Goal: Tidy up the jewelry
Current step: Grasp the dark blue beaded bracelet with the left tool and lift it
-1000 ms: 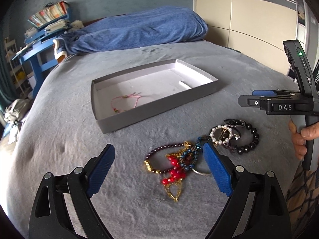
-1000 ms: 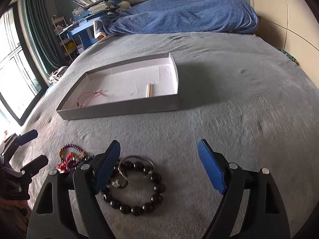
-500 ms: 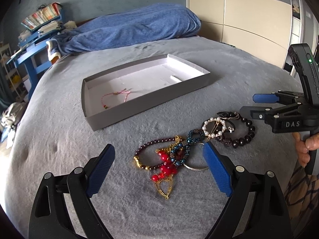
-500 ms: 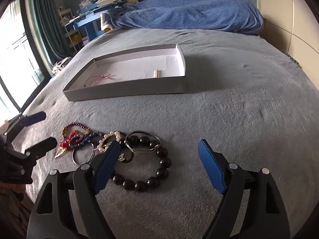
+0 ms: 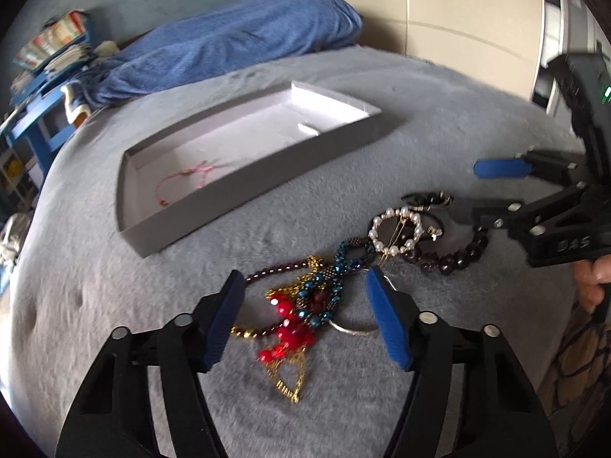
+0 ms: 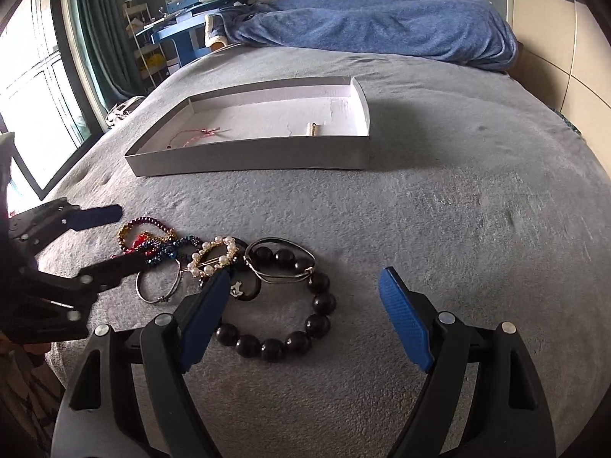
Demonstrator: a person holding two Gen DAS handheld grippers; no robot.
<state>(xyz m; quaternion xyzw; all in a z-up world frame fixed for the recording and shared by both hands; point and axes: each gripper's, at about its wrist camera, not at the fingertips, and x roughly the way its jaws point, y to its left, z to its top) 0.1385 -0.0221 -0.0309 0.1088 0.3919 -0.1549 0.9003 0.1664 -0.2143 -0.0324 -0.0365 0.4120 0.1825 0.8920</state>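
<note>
Left tool, as I steer it, hangs just above the tangle of jewelry on the grey plush bed cover; its blue pads have just been closing in, with the red bead cluster and the twisted blue-bead bracelet in the gap between them, but I see no pad pressing on anything, so I read it as spread and empty. That tangle's long axis runs away and to the right, toward the pearl ring brooch, so I judge the pads will close across it rather than along it.

My right tool is also spread wide and empty, low over the dark round-bead bracelet, and is the nearer one to that piece and to the thin wire bangle.

Beyond both, the shallow grey cardboard box lies well apart from the heap, already holding a pink cord bracelet.

The right wrist view alone shows a small gold bar in the box; the left wrist view alone shows the gold heart pendant below the red beads.
</note>
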